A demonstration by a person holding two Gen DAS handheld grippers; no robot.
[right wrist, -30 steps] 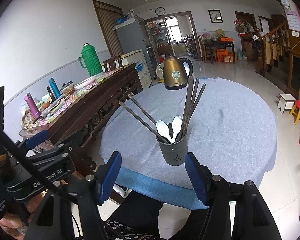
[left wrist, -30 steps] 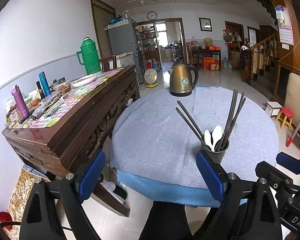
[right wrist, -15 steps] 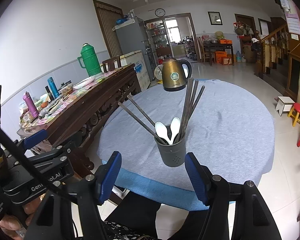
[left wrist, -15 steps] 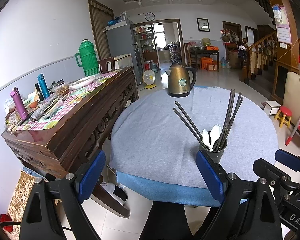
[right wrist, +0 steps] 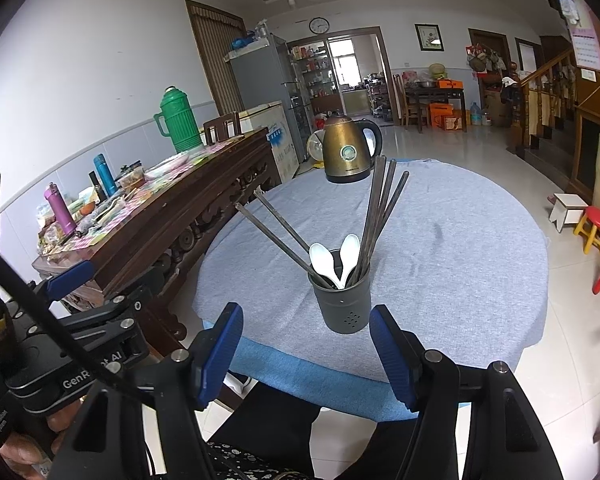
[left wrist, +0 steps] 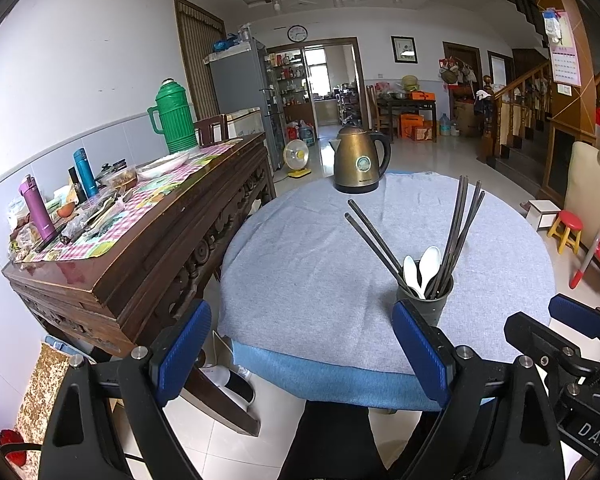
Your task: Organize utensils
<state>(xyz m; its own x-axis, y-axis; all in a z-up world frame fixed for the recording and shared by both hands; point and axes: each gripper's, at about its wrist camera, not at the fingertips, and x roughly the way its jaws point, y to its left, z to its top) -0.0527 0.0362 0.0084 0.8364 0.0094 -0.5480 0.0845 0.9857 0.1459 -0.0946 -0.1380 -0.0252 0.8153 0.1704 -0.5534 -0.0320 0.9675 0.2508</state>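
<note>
While both hands hover off the near edge of the table [right wrist: 480, 216], the right gripper [right wrist: 306, 350] stands open and empty, directly facing the utensil holder [right wrist: 344, 308] near that edge. Beside it, the left gripper [left wrist: 302, 354] gapes wider, also empty, with the holder off toward its right finger. Chopsticks [right wrist: 374, 216] and white spoons [right wrist: 334, 262] stand upright inside, splayed outward. I judge the right hand nearer.

Home dining room, fridge [left wrist: 244, 80], staircase [left wrist: 528, 92], kettle [left wrist: 358, 160]
</note>
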